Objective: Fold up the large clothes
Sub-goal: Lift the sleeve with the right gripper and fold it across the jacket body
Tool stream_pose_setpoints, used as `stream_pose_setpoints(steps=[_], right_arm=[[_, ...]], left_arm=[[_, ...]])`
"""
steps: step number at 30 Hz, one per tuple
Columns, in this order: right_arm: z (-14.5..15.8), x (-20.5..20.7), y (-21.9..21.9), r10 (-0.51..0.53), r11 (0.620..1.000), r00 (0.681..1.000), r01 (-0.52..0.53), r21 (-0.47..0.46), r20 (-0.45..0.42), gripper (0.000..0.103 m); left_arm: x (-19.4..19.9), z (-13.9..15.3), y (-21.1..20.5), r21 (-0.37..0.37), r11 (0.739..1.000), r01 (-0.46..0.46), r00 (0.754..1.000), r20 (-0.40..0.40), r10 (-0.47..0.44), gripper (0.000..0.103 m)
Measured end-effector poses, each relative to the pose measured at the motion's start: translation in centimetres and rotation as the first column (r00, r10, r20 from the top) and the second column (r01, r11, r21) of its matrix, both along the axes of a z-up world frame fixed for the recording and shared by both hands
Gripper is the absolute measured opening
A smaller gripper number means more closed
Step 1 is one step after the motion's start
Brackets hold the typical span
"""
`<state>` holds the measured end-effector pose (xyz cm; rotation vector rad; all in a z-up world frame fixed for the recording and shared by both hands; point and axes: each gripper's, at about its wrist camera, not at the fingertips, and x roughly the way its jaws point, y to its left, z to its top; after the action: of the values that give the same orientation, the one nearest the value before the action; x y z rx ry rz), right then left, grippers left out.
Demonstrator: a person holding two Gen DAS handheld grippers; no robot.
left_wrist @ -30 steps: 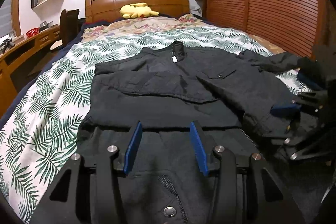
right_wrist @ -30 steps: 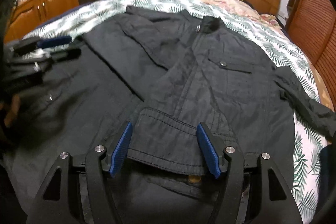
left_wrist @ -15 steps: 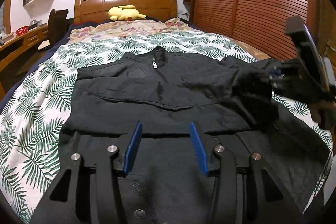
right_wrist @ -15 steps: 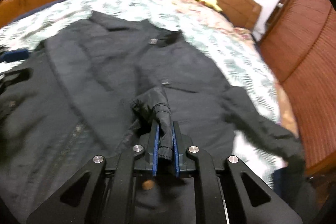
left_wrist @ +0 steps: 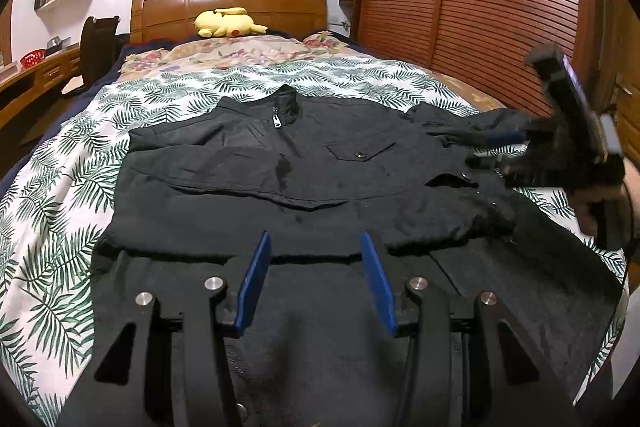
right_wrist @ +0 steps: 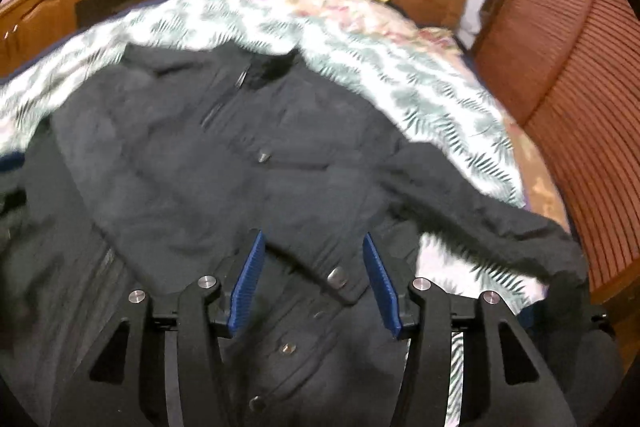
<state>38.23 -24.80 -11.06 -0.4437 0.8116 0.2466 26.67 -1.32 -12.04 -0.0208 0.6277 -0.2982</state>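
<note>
While the left gripper (left_wrist: 316, 279) and right gripper (right_wrist: 316, 279) stand open and empty, grasp the limp, slippery jacket (left_wrist: 304, 163) at its stiffer hem

black jacket (left_wrist: 304, 179), zipped, flat on bed

Dim indoor light, fisheye-bent edges (dark corners); right wrist view blurred throughout.

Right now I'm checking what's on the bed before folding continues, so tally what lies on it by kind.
Black jacket: 1
Yellow plush toy: 1
Leaf-print cover: 1
Floral cover by the headboard: 1
Total: 4
</note>
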Motion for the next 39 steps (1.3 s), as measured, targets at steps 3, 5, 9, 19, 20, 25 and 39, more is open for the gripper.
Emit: stream_pose_setpoints(steps=[3, 5, 9, 19, 20, 25, 39], right_arm=[[-2.3, -0.1, -0.2, 0.001, 1.000, 0.998, 0.000, 0.015, -0.060, 0.052], [-3.3, 0.0, -0.6, -0.010, 1.000, 0.996, 0.012, 0.023, -0.088, 0.052], [-2.8, 0.4, -2.1, -0.033, 0.998, 0.996, 0.037, 0.053, -0.083, 0.052], [3.0, 5.1, -10.4, -0.191, 0.981, 0.981, 0.191, 0.034, 0.013, 0.067], [3.1, 5.6, -11.1, -0.209, 0.978, 0.978, 0.208, 0.033, 0.014, 0.067], [2.7, 8.9, -15.0, -0.300, 0.954, 0.954, 0.300, -0.009, 0.000, 0.067], [-4.5, 12.6, -17.6, -0.359, 0.926, 0.926, 0.338, -0.166, -0.115, 0.067]], left_arm=[[-0.2, 0.0, -0.4, -0.001, 1.000, 0.005, 1.000, 0.003, -0.005, 0.046], [-0.3, -0.1, -0.6, -0.005, 1.000, 0.010, 1.000, 0.004, -0.010, 0.046], [-0.4, -0.3, -0.9, -0.007, 1.000, 0.013, 1.000, 0.009, -0.013, 0.046], [0.0, -0.6, -1.5, -0.007, 1.000, 0.029, 1.000, 0.004, -0.029, 0.046], [0.0, -0.6, -1.6, -0.006, 1.000, 0.030, 1.000, 0.005, -0.030, 0.046], [0.0, -0.7, -1.9, 0.001, 0.999, 0.040, 0.999, 0.001, -0.040, 0.046], [0.1, -0.9, -2.0, 0.000, 0.999, 0.052, 0.999, -0.007, -0.052, 0.046]])
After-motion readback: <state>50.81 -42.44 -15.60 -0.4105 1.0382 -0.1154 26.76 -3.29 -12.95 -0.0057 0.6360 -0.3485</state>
